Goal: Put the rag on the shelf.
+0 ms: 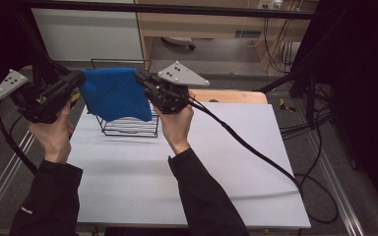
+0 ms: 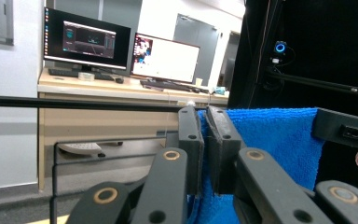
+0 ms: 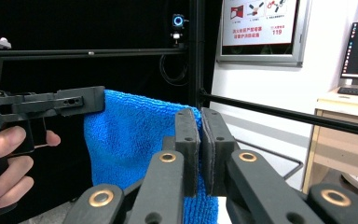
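Pinching the top corners of the blue towel [image 1: 114,93], the left gripper [image 1: 78,78] at 9 o'clock and the right gripper [image 1: 141,78] at 3 o'clock, fingers closed on cloth, hang it spread above the wire rack [image 1: 130,127] on the counter [image 1: 187,172], probably for draping.

Both forearms in dark sleeves rise from the near edge, hands lifted and wrists bent back. The left hand [image 1: 54,132] holds the left gripper [image 1: 78,78] with its jaws pointing inward toward the other hand; they stand pressed together, a fold of blue cloth [image 1: 113,93] pinched between the pads. The right hand [image 1: 177,125] holds the right gripper [image 1: 141,78] facing the left one, jaws likewise clamped on the opposite corner
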{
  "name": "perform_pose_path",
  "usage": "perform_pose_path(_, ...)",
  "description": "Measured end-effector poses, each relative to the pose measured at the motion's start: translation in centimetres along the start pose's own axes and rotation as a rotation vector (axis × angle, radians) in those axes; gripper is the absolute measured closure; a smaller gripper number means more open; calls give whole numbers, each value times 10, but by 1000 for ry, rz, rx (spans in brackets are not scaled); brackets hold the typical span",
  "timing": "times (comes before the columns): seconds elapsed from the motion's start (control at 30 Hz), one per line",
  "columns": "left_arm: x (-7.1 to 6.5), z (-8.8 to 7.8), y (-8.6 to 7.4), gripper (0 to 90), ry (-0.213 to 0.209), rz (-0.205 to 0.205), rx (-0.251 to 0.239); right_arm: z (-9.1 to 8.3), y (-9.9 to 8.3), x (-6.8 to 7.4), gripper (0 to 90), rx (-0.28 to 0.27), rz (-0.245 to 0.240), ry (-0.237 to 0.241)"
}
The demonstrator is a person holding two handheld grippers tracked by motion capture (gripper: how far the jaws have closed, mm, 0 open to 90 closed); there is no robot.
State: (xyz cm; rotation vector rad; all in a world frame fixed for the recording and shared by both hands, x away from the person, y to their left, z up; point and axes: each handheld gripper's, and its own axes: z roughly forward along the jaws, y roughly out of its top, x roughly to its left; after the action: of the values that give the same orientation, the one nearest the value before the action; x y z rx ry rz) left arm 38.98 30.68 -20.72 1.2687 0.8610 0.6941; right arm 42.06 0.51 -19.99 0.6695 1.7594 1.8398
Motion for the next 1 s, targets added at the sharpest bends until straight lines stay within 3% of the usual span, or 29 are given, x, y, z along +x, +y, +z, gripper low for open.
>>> perform_pose_path(0.23, 6, 5, 12, 846, 6, -17, -23, 10, 12, -1, 868, -5, -9, -5)
perform_pose_path(0.77, 19, 26, 36, 847, 39, 9, -43, 36, 31, -13, 868, -15, -19, -28)
perform_pose_path(1.0, 32, 38, 42, 847, 50, -15, -52, 48, 43, -15, 867, -22, -36, -37)
